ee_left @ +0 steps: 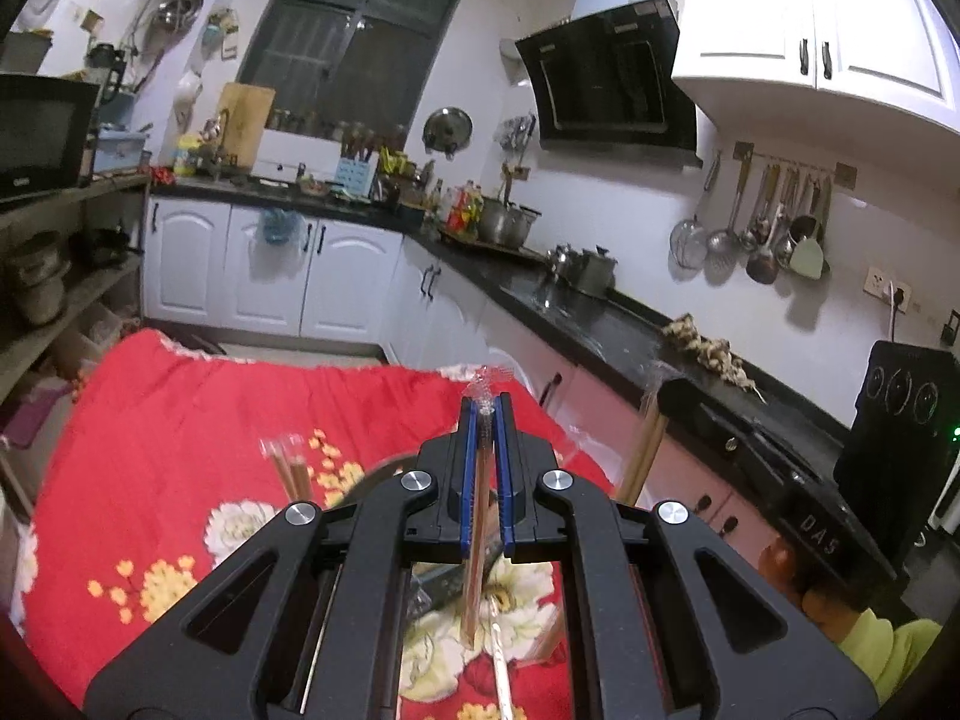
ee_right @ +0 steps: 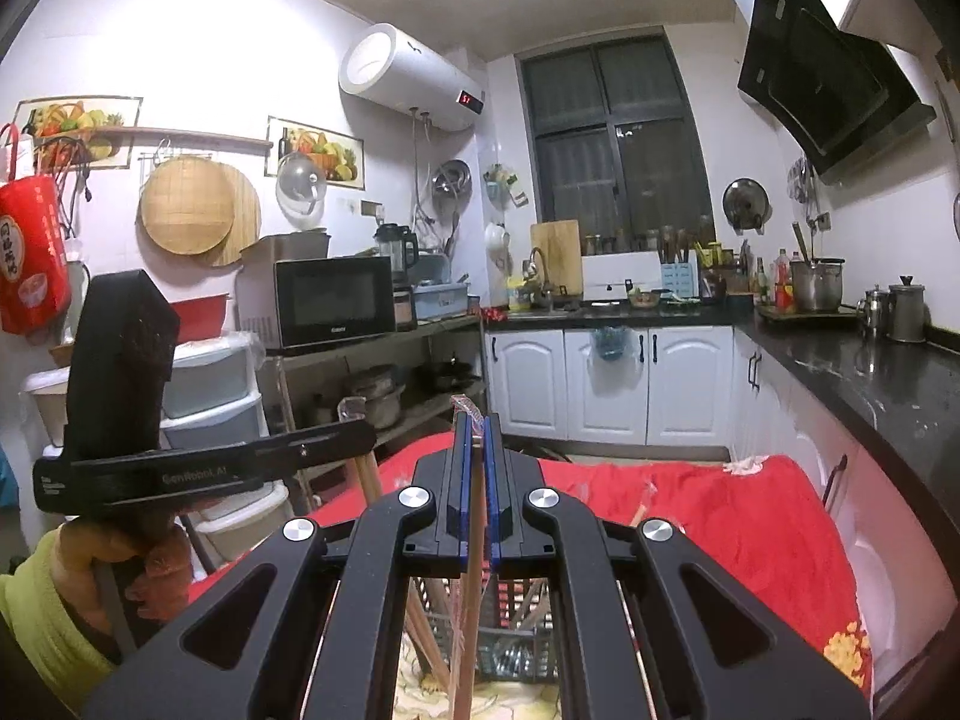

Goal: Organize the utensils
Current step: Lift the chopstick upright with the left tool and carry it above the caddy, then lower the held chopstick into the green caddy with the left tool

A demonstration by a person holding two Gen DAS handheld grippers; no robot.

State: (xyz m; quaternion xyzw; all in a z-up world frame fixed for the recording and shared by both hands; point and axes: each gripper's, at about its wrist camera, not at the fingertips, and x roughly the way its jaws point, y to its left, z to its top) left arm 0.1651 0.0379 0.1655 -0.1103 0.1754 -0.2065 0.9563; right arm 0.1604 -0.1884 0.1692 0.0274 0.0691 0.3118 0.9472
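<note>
My left gripper (ee_left: pixel 487 405) is shut on a wrapped pair of wooden chopsticks (ee_left: pixel 475 570) in clear plastic, held upright above the red floral cloth (ee_left: pixel 180 420). My right gripper (ee_right: pixel 476 420) is shut on another wrapped chopstick pair (ee_right: pixel 470 618), also upright. Below the right gripper a dark slotted utensil basket (ee_right: pixel 510 642) holds several chopsticks. More wrapped chopsticks (ee_left: pixel 291 468) stand up to the left in the left wrist view. The left gripper's body (ee_right: pixel 198 468) shows at the left of the right wrist view.
The black counter (ee_left: pixel 630 330) with pots runs along the right. White cabinets (ee_right: pixel 606 384) stand at the back. A shelf with a microwave (ee_right: pixel 333 300) stands on the left. A black appliance (ee_left: pixel 900 414) sits at the far right.
</note>
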